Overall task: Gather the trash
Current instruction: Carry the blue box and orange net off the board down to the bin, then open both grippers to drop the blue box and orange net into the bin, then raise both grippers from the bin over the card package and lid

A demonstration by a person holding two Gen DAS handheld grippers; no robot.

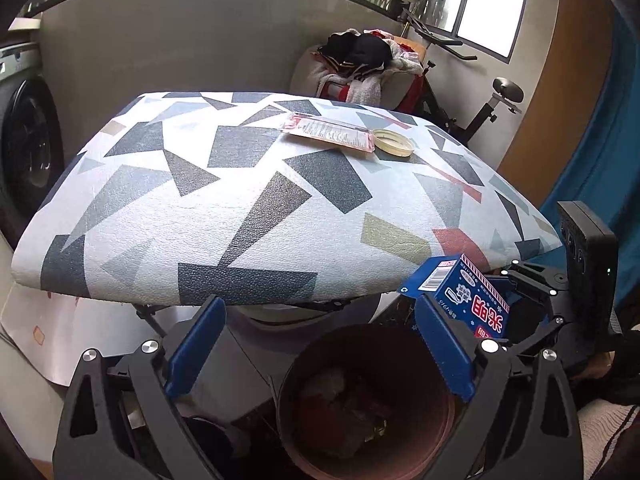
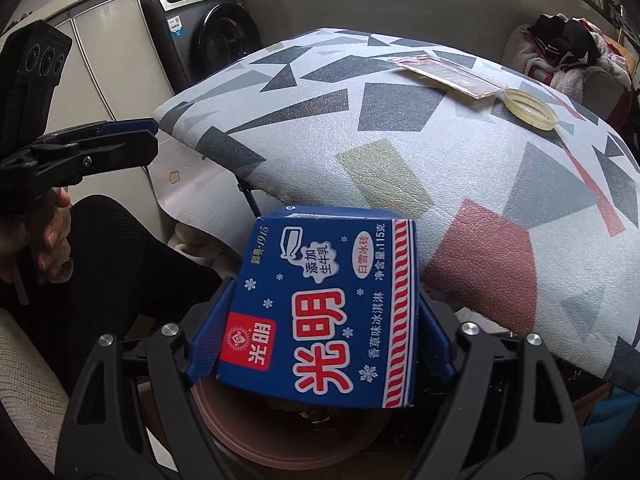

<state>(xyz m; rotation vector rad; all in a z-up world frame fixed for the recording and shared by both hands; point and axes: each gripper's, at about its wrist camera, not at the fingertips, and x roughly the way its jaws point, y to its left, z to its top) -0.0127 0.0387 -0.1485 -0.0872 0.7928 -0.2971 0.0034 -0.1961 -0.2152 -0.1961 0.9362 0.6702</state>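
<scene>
My left gripper (image 1: 320,305) stands open over the brown bin (image 1: 286,384), with nothing between its blue pads (image 1: 192,348); crumpled trash lies inside the bin. My right gripper (image 2: 324,297) is shut on a blue ice-cream box (image 2: 320,312) with red and white lettering, held just above the bin's rim (image 2: 240,434). In the left wrist view the box (image 1: 468,294) hangs at the right, beside my left gripper. On the patterned table (image 1: 240,208) lie a red-and-white packet (image 1: 328,132) and a pale yellow lid (image 1: 394,143), side by side at the far right.
The bin stands below the table's near edge (image 2: 500,320). A washing machine (image 2: 208,32) is at the far left, a pile of clothes (image 1: 360,64) and an exercise bike (image 1: 492,108) behind the table. A person's hand (image 2: 52,236) holds the left gripper (image 2: 150,136).
</scene>
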